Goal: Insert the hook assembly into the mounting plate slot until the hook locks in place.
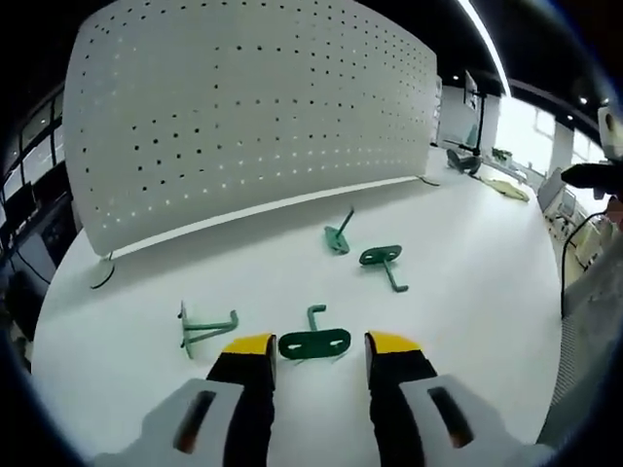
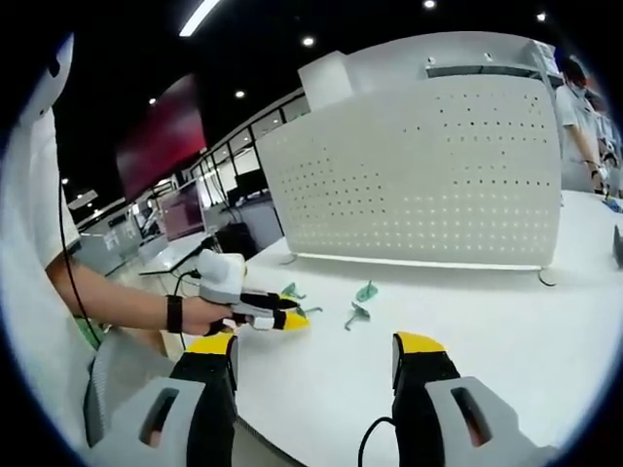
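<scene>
A tall white perforated mounting plate [image 1: 253, 107] stands upright on the white table [image 1: 467, 282]. Several green hook assemblies lie in front of it. One hook [image 1: 314, 342] lies flat between the yellow tips of my left gripper [image 1: 319, 346], which is open around it. Another hook [image 1: 206, 329] rests to the left, and two more [image 1: 338, 234] [image 1: 383, 259] lie farther off. In the right gripper view, my right gripper [image 2: 315, 346] hangs open and empty above the table's near edge, facing the mounting plate [image 2: 428, 175]. The left gripper [image 2: 290, 319], held by a person's hand, sits low over the green hooks [image 2: 360, 304].
The mounting plate stands on small feet [image 1: 102, 268] near the table's far side. A person's arm with a dark wristband [image 2: 173, 313] reaches in from the left. A black cable [image 2: 368, 443] hangs by my right jaw. Desks and monitors [image 2: 180, 214] stand behind.
</scene>
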`<state>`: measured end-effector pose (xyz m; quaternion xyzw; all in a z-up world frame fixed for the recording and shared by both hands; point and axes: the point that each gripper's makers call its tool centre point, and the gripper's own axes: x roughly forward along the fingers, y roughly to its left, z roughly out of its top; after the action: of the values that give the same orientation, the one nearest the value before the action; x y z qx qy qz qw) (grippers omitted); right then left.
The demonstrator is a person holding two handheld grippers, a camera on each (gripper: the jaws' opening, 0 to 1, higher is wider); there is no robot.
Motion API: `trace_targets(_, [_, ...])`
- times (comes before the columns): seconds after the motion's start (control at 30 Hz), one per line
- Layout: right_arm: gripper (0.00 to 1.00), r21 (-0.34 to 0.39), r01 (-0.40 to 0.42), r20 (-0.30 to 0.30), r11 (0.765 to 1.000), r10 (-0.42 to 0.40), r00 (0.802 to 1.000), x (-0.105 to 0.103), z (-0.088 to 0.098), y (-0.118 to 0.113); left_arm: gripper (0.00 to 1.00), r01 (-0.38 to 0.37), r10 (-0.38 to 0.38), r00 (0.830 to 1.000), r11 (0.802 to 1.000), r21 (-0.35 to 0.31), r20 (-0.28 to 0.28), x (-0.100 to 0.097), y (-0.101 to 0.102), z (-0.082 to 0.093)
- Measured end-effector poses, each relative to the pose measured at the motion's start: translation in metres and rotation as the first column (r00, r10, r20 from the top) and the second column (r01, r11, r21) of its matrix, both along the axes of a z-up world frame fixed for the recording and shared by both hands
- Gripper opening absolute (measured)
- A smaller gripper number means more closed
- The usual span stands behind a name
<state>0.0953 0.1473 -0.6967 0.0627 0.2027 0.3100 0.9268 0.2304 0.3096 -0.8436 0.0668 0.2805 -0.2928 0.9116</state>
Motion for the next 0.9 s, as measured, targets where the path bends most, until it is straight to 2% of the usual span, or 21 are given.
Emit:
trace_targets(0.33, [0.65, -0.003, 0.001, -0.007, 1.0, -0.001, 1.0, 0.0006, -0.0002, -0.0024, 0.33, -0.024, 0.024, 1.0, 1.0, 0.006, -0.009, 0.0055, -0.0025, -0.0038])
trace_targets(0.43, [0.65, -0.004, 0.003, -0.006, 1.0, -0.003, 1.0, 0.0008, -0.0005, -0.0029, 0.34, -0.038, 0.037, 0.999, 0.999, -0.01, -0.017, 0.0058, -0.0023, -0.004])
trace_targets(0.53, [0.64, 0.002, 0.004, -0.008, 1.0, -0.004, 1.0, 0.0007, -0.0007, -0.0018, 0.36, -0.058, 0.058, 0.998, 0.998, 0.014, -0.006, 0.0066, 0.0023, -0.0047])
trace_targets(0.67, [0.64, 0.001, 0.001, -0.007, 1.0, -0.001, 1.0, 0.0007, -0.0009, -0.0007, 0.32, -0.066, 0.066, 0.998, 0.998, 0.006, -0.004, 0.0062, 0.0024, -0.0051])
trace_targets(0.9, [0.64, 0.006, 0.011, -0.006, 1.0, -0.011, 1.0, -0.0007, -0.0012, -0.0034, 0.31, -0.076, 0.076, 0.997, 0.997, -0.009, -0.016, 0.0037, 0.0026, -0.0046])
